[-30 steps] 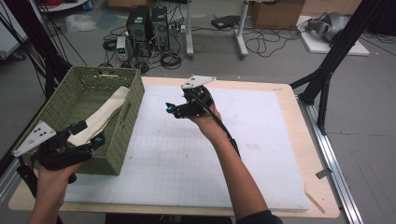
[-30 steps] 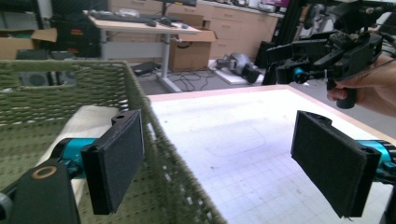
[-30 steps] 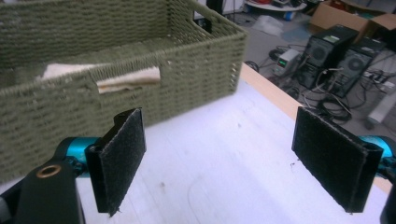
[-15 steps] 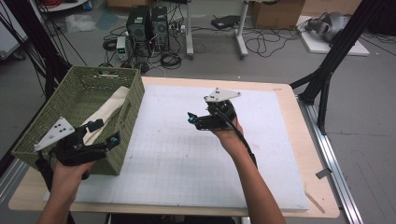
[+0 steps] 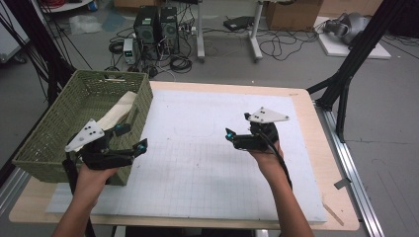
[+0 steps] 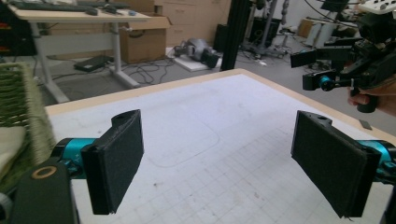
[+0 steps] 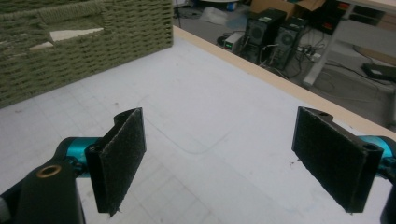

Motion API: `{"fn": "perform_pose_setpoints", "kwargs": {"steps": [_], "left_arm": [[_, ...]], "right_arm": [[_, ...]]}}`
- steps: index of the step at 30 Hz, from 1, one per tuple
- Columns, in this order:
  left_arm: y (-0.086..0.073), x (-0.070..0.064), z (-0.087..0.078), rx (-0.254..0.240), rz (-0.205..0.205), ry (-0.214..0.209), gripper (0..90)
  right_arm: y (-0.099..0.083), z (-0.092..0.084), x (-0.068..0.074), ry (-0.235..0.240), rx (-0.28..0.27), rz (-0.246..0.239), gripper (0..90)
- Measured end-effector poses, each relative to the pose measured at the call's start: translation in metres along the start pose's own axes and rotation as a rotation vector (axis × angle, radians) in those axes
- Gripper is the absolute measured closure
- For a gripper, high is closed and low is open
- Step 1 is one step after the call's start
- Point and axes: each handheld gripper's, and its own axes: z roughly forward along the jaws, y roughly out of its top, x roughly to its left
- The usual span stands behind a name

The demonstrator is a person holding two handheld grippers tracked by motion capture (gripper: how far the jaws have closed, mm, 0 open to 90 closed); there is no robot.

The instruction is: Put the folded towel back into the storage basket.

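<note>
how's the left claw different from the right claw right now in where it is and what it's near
The left claw hangs at the near corner of the green basket, where a cream cloth lies; the right claw hangs over the bare white mat, apart from the basket. The left claw points right across the table; the right claw points left, toward the basket. Both are wide open and hold nothing.

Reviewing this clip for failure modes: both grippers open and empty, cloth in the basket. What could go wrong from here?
1. The left gripper hangs open right beside the green basket, which overhangs the table's left edge; a bump could likely shove it off.
2. The beige cloth drapes over the basket wall; a grasp there might catch the weave too.
3. The right gripper trails a cable along the forearm, which could snag.
</note>
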Motion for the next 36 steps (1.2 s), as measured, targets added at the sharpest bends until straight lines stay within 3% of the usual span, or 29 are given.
{"fn": "perform_pose_setpoints", "kwargs": {"steps": [12,17,28,36], "left_arm": [[-0.01,-0.017,0.035,-0.021,0.066,-0.134,17.5],[-0.024,-0.028,0.052,0.014,0.099,-0.179,17.5],[-0.055,-0.036,0.069,0.057,0.093,-0.196,17.6],[-0.074,-0.045,0.08,0.072,0.13,-0.212,17.6]], "right_arm": [[-0.041,-0.041,-0.004,-0.113,0.005,0.009,16.3],[-0.059,-0.055,-0.004,-0.14,0.006,0.024,16.3],[-0.101,-0.072,-0.011,-0.169,0.014,0.09,16.3],[-0.121,-0.075,-0.014,-0.189,0.028,0.113,16.3]]}}
